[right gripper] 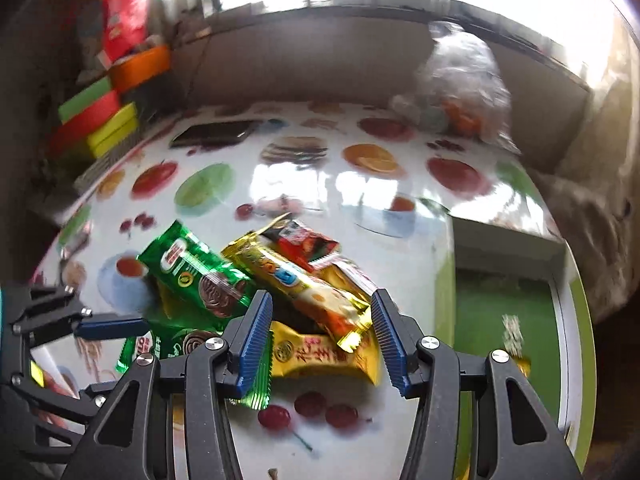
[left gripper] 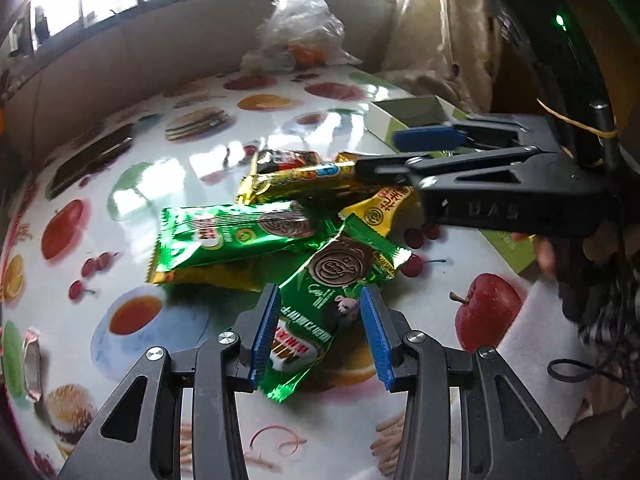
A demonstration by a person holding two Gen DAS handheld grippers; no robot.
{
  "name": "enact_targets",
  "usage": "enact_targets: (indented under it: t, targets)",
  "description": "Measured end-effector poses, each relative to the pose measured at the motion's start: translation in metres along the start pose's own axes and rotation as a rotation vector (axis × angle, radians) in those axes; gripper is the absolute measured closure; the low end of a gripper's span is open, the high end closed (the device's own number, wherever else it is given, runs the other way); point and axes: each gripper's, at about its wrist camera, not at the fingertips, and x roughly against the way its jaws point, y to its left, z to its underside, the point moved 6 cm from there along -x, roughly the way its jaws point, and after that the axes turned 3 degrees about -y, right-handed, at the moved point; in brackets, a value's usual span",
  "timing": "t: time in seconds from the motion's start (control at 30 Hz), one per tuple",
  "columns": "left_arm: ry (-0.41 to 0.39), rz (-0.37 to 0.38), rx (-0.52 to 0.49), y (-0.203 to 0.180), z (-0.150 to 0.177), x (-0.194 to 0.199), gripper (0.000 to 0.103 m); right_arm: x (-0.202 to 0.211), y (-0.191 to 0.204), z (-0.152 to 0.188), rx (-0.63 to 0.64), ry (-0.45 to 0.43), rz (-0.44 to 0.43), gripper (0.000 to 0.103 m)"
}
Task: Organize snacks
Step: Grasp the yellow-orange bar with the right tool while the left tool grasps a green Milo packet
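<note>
A glossy tablecloth [left gripper: 224, 160] printed with apples, cherries, oranges and teacups covers the table, which stands below a bright window. A small heap of snack packets [left gripper: 280, 220] lies near its middle: green wafer packets, gold ones and a red one. At the far edge sits a clear plastic bag [left gripper: 300, 28], its orange contents blurred. An open green-and-white box [right gripper: 516, 300] lies at the right of the heap, partly cut off. A dark phone [right gripper: 216, 133] lies at the far left.

The left gripper [left gripper: 320, 336] stands partly open around the near green wafer packet [left gripper: 316, 312]; whether its pads press on it is unclear. The right gripper [right gripper: 320, 340] hovers with open jaws astride a gold packet [right gripper: 320, 304]. Stacked coloured boxes at the left are smeared by blur.
</note>
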Motion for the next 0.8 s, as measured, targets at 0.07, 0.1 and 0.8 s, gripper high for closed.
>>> enact_targets:
  t: [0.07, 0.1, 0.8]
  targets:
    - [0.006, 0.002, -0.001, 0.0, -0.002, -0.004, 0.06, -0.01, 0.007, -0.001, 0.063, 0.029, -0.039, 0.052]
    - [0.01, 0.004, -0.006, -0.001, -0.002, -0.006, 0.06, -0.014, 0.009, -0.002, 0.082, 0.037, -0.051, 0.052]
    - [0.062, 0.029, -0.111, -0.008, -0.005, -0.018, 0.046, -0.057, 0.017, -0.001, 0.22, 0.168, -0.082, 0.061]
